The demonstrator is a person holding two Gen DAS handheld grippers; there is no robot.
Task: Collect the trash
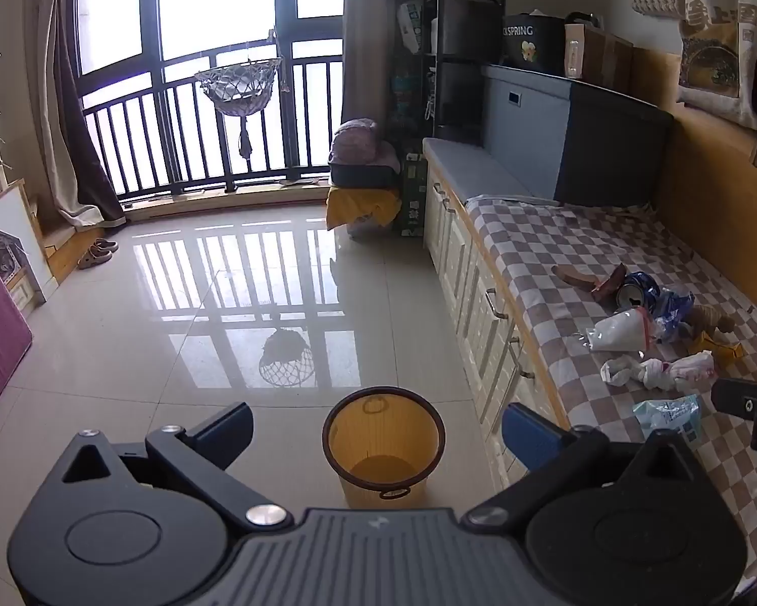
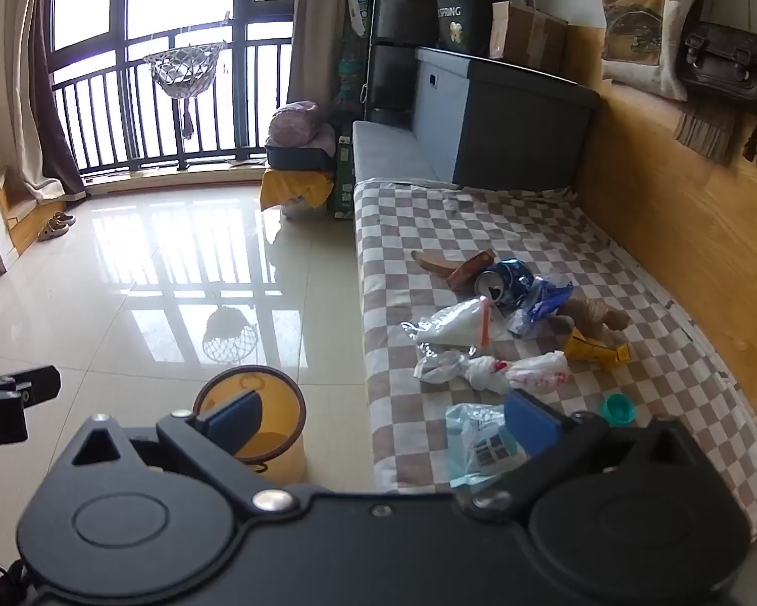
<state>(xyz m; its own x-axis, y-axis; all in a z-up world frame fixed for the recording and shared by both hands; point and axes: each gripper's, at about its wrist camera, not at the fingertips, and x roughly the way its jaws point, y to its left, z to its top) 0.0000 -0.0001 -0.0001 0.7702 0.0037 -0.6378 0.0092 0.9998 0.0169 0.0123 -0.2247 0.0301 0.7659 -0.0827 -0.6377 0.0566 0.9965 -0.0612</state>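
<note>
A round yellow trash bin with a dark rim stands empty on the tiled floor beside the bench; it also shows in the right wrist view. Trash lies on the checkered bench cover: a crushed blue can, a clear zip bag, knotted white plastic bags, yellow wrapper, a pale blue packet, a teal cap, brown peel. My left gripper is open and empty above the bin. My right gripper is open and empty over the bench edge.
White cabinet drawers run under the bench. A grey storage box sits at the bench's far end. A wood wall with hanging bags bounds the right. Glossy tile floor stretches to the balcony window; slippers lie at left.
</note>
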